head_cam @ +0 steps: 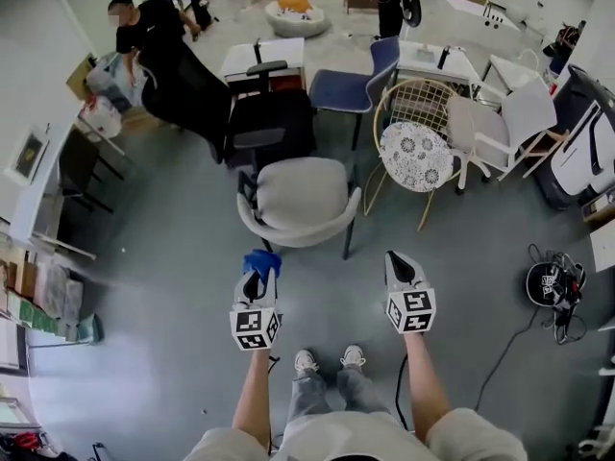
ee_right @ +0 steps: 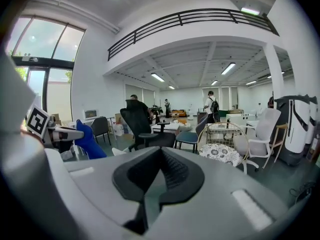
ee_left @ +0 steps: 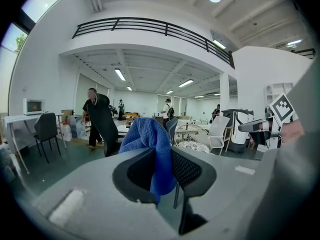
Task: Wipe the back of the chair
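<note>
- Left hand-held gripper (head_cam: 256,279) is clamped on the blue cloth (head_cam: 261,260), which bunches above the jaws.
- Right hand-held gripper (head_cam: 403,269): jaws together, nothing between them.
- Beige chair (head_cam: 302,196) sits at frame centre. Its curved back (head_cam: 298,235) is toward the person, just above both grippers, and the cloth is not touching it yet.
- Judgement: lay the cloth's loose fold flat on the back's rim. Sweep along the curve end to end with even pressure, using the right gripper to steady the chair if it shifts.

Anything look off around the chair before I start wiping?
Nothing serious: the cream chair stands upright, and the blue cloth sits clamped in the left gripper. Only a loose cable tangle lies on the floor, right.
</note>
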The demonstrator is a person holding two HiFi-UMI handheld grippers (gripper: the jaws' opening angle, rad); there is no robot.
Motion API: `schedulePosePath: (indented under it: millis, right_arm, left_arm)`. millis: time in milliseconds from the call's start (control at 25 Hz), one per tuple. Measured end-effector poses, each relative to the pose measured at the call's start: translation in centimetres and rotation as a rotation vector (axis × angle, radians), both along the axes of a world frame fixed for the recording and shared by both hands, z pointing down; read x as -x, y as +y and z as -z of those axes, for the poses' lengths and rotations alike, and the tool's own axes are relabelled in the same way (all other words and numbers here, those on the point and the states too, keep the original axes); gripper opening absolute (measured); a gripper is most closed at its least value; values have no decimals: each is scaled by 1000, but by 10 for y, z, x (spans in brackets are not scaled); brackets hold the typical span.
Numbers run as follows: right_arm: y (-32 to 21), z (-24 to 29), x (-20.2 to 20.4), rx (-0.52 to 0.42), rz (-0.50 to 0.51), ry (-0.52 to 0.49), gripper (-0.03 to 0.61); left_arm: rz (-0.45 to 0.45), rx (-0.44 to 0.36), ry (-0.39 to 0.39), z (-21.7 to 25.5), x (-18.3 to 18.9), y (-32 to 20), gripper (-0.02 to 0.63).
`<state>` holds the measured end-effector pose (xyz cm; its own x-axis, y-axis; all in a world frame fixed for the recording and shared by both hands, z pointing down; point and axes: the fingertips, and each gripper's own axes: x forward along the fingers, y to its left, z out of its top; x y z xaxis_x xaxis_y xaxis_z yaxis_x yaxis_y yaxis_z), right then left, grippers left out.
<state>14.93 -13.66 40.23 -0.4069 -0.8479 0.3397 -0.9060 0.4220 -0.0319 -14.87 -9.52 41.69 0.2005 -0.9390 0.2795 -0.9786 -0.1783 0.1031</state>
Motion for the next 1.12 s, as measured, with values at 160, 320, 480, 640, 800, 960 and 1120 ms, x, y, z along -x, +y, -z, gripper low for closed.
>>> schedulePosePath:
  millis: [160, 320, 480, 640, 800, 960, 1120]
  right_arm:
    - [5, 35, -4, -32, -5, -4, 2]
    - [9, 63, -6, -62, -15, -4, 2]
    - [11, 84, -2, -89, -9, -3, 2]
    - [13, 101, 8, -119, 13, 9, 2]
    - [17, 110, 14, -140, 32, 17, 2]
    - [18, 114, 15, -153, 38, 30, 2]
    - [17, 122, 16, -161, 43, 39, 2]
  left_arm:
    - [-16, -20, 5, 33, -7, 2, 89]
    - [-29, -49, 8, 62, -11, 5, 89]
    - [-37, -70, 4, 84, -10, 10, 89]
    - [-19, -96, 3, 101, -2, 18, 89]
    - [-8, -109, -8, 109, 4, 27, 89]
    - [9, -121, -4, 114, 13, 29, 89]
    - [20, -126, -11, 123, 19, 29, 89]
